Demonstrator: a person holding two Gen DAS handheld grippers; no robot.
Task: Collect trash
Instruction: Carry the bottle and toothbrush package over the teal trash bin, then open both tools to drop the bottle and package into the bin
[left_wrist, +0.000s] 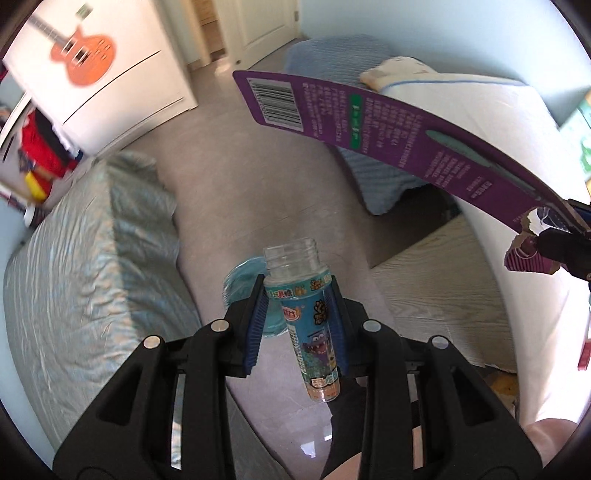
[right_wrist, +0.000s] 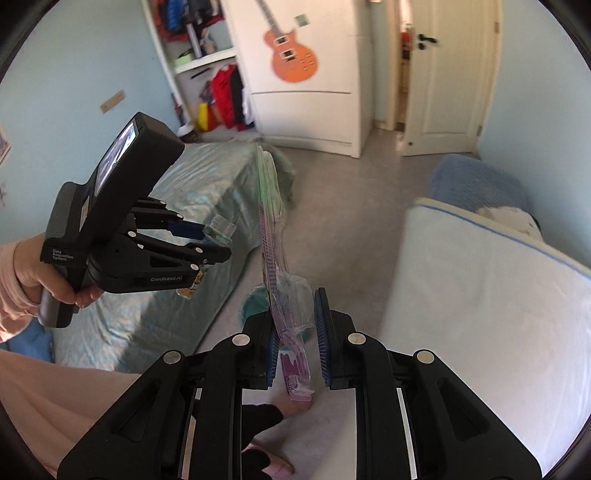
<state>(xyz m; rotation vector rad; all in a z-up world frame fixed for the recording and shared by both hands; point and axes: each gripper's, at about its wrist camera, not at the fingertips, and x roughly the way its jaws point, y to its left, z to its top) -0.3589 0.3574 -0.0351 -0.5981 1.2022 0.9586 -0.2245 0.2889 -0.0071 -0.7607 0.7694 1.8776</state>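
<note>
Bedroom, grey floor (right_wrist: 343, 206) btwn two beds, white wardrobe (right_wrist: 303, 74) w/ a guitar sticker at the back. My left gripper (left_wrist: 299, 317) is clamped on a small empty bottle (left_wrist: 310, 325), cap off, held over the floor. My right gripper (right_wrist: 295, 339) has the purple blister pack (right_wrist: 288, 332) btwn its pads, though the right pad looks just clear of it, so I can't tell if that grip is firm. So two bits of trash are picked up, I'd say. Left: drop both in the blue-lined bin (left_wrist: 240, 277) on the floor below.
</note>
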